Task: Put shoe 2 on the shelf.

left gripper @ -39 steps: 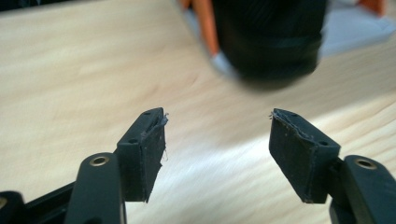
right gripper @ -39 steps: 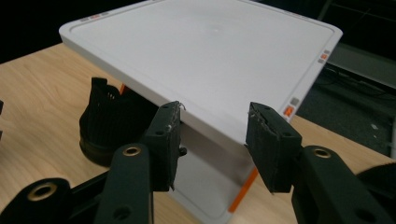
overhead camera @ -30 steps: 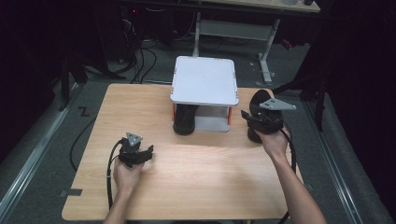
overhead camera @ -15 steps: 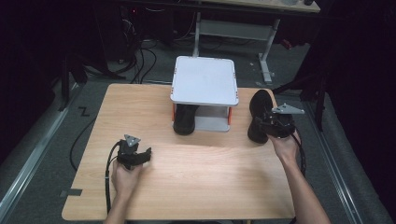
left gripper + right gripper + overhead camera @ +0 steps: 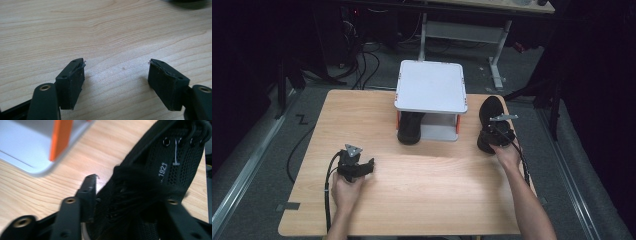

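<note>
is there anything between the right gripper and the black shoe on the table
No, nothing visible is. The right gripper is already at the black shoe, its jaws on either side of the shoe's collar and just closing in. The white shelf stands off to the side on the table.

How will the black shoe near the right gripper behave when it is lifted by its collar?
The black shoe has a knit mesh upper, so its collar will probably fold under the right gripper. It looks light. Lifted by the heel end, its toe may sag.

black shoe (image 5: 160, 177), white-and-orange rack (image 5: 430, 95)
</note>
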Demonstrator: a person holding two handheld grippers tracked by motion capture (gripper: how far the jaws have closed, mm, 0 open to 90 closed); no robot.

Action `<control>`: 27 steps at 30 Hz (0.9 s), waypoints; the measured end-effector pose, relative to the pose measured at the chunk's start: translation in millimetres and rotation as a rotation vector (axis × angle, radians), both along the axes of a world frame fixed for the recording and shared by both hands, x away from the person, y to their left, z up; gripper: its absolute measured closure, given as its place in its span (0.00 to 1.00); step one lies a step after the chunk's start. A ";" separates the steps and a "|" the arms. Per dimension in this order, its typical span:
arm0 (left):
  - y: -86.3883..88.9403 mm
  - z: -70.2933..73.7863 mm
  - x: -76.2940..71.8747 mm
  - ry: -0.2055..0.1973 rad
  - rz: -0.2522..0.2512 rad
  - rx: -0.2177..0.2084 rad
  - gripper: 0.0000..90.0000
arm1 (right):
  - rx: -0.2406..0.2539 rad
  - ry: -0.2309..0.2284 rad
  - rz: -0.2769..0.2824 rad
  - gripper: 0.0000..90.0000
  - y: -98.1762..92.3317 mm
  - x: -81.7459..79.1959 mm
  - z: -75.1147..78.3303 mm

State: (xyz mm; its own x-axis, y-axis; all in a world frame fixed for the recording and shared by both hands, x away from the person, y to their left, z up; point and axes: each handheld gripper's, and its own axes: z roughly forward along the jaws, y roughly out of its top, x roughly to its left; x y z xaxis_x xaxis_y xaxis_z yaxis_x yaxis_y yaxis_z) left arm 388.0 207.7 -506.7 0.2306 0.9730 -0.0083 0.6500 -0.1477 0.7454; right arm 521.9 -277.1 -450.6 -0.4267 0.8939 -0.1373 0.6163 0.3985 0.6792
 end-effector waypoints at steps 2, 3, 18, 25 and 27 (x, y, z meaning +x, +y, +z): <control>0.0 0.0 0.0 0.000 0.000 0.000 0.33 | 0.054 0.020 -0.015 0.71 -2.8 3.6 -4.7; -0.1 -0.1 0.0 -0.001 0.000 -0.001 0.33 | 0.075 0.030 -0.013 0.77 -5.0 4.5 -4.8; -0.5 -0.1 0.7 0.003 -0.008 -0.001 0.31 | 0.105 -0.016 0.027 0.95 -2.0 -6.0 -2.3; -1.4 -0.1 2.0 0.009 -0.018 -0.003 0.27 | 0.091 -0.078 0.088 0.95 -2.3 -39.3 15.1; -1.6 -0.2 2.1 0.008 -0.019 -0.003 0.27 | 0.094 -0.094 0.106 0.95 -2.0 -49.9 20.6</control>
State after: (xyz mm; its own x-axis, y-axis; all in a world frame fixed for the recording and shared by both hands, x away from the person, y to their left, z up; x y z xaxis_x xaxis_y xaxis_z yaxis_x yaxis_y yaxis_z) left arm 390.1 206.1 -507.0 0.2489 0.9684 -0.0128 0.6534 -0.1582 0.7403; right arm 472.0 -279.2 -430.0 -0.5088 0.8551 -0.0993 0.5058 0.3903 0.7693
